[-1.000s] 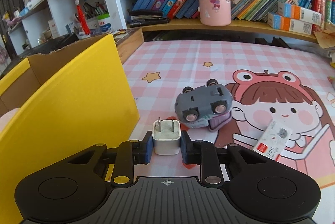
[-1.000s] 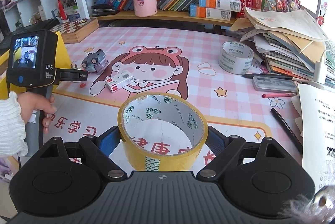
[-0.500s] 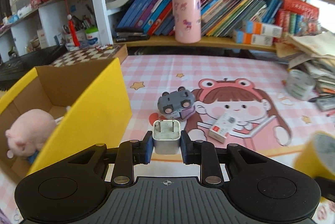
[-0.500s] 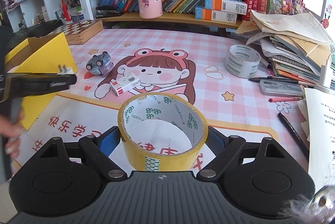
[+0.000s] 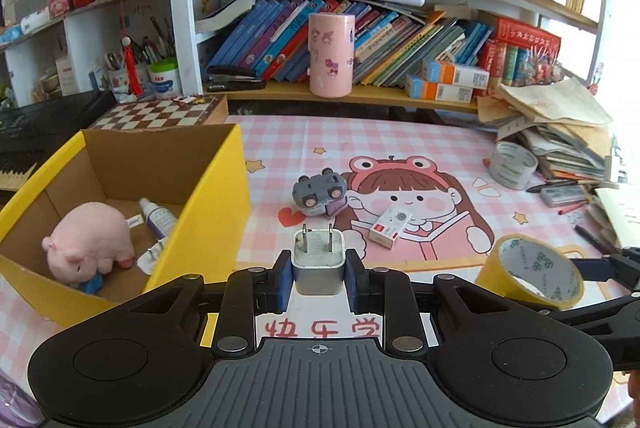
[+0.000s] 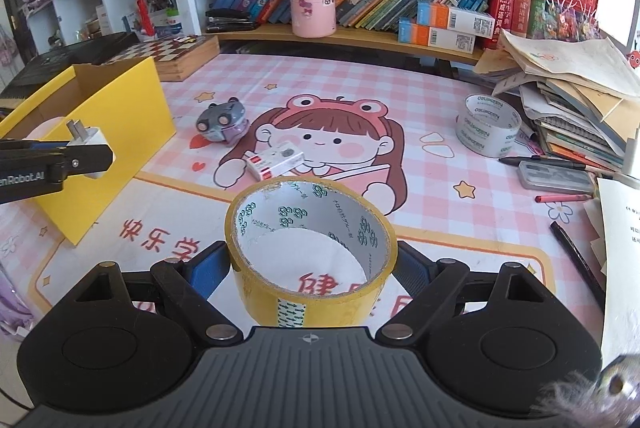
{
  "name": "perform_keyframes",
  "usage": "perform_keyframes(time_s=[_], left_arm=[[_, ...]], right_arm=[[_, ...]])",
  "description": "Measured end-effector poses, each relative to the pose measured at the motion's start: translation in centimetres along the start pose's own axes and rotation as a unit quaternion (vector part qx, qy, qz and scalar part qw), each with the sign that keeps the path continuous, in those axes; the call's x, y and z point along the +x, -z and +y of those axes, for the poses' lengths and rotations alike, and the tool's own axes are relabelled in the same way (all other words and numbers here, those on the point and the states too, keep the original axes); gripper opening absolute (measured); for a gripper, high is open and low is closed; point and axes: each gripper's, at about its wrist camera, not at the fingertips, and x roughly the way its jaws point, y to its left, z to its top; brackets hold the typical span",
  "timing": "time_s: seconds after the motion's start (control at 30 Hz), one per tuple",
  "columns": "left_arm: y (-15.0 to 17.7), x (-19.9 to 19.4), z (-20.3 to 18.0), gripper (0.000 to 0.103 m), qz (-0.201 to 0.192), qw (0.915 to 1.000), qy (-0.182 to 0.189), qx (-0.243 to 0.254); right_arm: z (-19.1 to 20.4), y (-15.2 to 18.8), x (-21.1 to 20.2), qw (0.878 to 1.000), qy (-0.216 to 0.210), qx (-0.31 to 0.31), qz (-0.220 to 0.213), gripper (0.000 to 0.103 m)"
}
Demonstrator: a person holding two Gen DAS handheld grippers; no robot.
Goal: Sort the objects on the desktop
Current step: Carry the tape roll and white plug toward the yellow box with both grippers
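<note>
Gripping a white charger (image 5: 319,260) prongs-up, the left tongs (image 5: 319,278) sit just right of the yellow box (image 5: 208,212) — its open top lies leftward. Right tongs (image 6: 312,268) clamp the yellow tape roll (image 6: 310,248), farther from the box.

A child's study desk at home is seen.
A cartoon desk mat (image 6: 400,100), crammed bookshelves (image 5: 400,40) and a chessboard (image 5: 160,112) are shown.
</note>
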Motion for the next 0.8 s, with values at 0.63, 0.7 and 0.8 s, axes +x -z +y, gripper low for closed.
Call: perform_keyframes(time_s=[0.63,0.7,0.8], left_arm=[[2.8,-5.8,6.7,0.025,-0.023,0.9955,0.084,0.037],[3.4,-6.5,8.0,0.025,-0.02,0.995,0.091,0.034],[4.4,-7.7,10.0,0.025,-0.018,0.9945,0.099,0.03]], right_arm=[[8.6,2.0,-4.0,0.998,0.051,0.036,-0.027,0.086],[10.0,2.3,-4.2,0.997,0.061,0.038,-0.03,0.086],[12.3,2.7,-4.7,0.996,0.071,0.044,-0.03,0.086]])
